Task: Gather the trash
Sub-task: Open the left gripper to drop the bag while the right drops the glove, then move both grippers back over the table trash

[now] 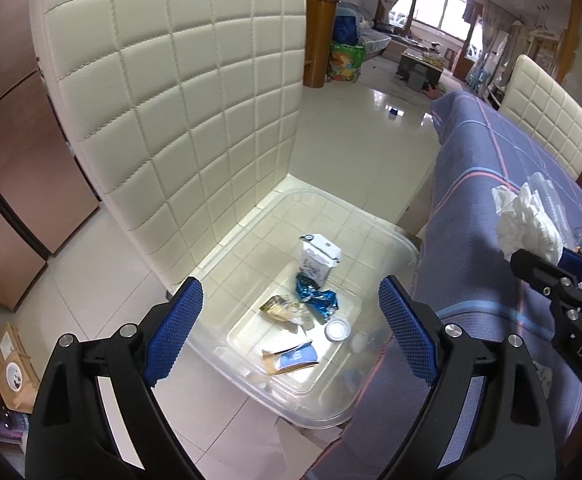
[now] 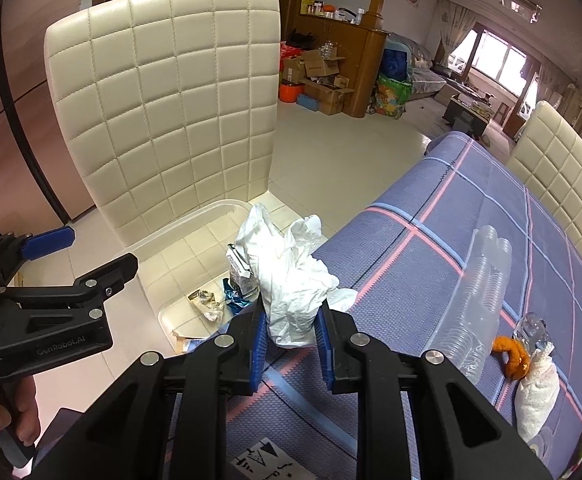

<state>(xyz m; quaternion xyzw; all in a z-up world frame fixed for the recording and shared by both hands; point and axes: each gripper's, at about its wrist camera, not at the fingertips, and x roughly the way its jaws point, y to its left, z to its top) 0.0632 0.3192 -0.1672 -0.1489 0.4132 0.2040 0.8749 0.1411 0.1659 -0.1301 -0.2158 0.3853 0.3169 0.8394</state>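
A clear plastic bin (image 1: 387, 240) sits on a cream quilted chair seat and holds several wrappers, a white pouch (image 1: 318, 257) and a blue foil wrapper (image 1: 318, 299). My left gripper (image 1: 291, 328) is open and empty above the bin. My right gripper (image 2: 291, 340) is shut on a crumpled white tissue (image 2: 287, 276), held over the table's left edge beside the bin (image 2: 195, 216). The tissue (image 1: 529, 220) and right gripper also show in the left wrist view at the right.
The table has a blue plaid cloth (image 2: 431, 240). On it lie a crushed clear plastic bottle (image 2: 475, 300), an orange peel piece (image 2: 511, 354) and a white wad (image 2: 537, 396). The chair back (image 1: 179, 92) rises behind the bin. A second chair (image 2: 563, 172) stands far right.
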